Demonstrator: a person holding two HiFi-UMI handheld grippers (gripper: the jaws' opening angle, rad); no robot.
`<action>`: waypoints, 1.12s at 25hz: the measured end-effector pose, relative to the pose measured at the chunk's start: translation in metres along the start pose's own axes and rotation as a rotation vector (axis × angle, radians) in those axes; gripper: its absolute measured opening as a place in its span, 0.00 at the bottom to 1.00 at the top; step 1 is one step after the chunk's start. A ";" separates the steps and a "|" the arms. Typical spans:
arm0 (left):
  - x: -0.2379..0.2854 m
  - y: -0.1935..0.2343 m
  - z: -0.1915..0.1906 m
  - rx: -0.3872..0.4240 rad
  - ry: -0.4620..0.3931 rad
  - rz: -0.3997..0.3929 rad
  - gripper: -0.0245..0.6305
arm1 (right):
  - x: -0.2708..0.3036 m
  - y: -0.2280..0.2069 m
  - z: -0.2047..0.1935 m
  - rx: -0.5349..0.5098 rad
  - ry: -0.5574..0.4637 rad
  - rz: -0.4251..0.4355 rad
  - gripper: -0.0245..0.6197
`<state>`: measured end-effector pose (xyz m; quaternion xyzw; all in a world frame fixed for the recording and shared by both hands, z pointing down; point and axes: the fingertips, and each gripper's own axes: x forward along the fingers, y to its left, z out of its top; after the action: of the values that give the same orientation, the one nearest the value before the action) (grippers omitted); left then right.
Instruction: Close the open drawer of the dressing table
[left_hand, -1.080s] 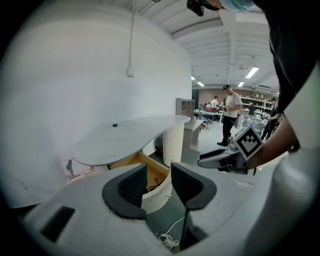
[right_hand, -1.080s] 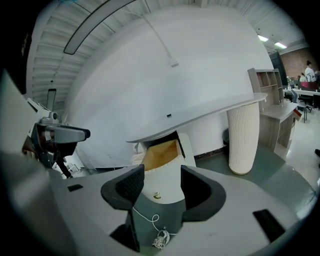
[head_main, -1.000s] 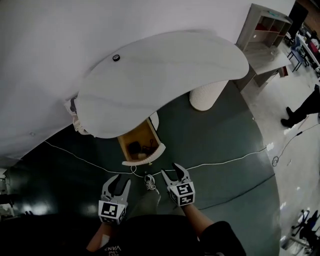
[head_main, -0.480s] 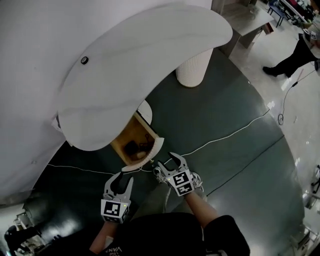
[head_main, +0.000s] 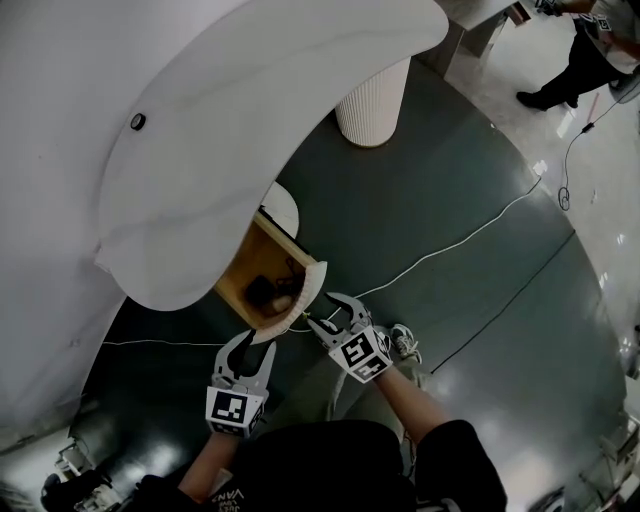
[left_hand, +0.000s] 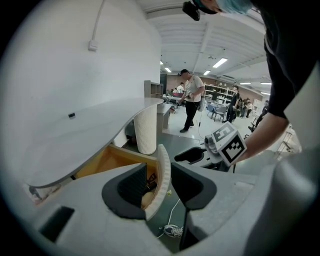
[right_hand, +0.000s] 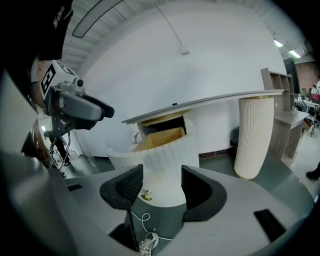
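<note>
With fingers (right_hand: 122, 187) of the right gripper (head_main: 325, 310) opening wider on nothing and those of the left gripper (head_main: 245, 350) apart and empty, now lowered close to the curved front of the open drawer (head_main: 262, 270) below the surface (head_main: 250, 130), nearly set to push.

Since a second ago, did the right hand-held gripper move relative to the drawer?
Yes: the right hand-held gripper came up toward the drawer front, now just short of it. Jaws opening, nothing between them.

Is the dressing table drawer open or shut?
Open: the drawer juts out from under the tabletop, wooden inside exposed.
</note>
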<state>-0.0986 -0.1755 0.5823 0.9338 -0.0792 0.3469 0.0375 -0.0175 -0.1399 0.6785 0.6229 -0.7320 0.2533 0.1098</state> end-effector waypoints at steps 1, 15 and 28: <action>0.002 -0.001 -0.001 0.002 -0.002 -0.009 0.26 | 0.001 0.001 0.002 -0.002 -0.006 -0.002 0.41; 0.015 -0.005 -0.009 0.045 0.011 -0.049 0.26 | 0.019 0.007 -0.003 0.036 -0.067 0.010 0.42; 0.000 0.032 -0.042 -0.035 0.036 0.037 0.26 | 0.073 0.004 0.026 0.017 -0.116 0.030 0.41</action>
<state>-0.1312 -0.2021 0.6141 0.9251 -0.1018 0.3626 0.0491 -0.0316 -0.2152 0.6903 0.6262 -0.7443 0.2248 0.0582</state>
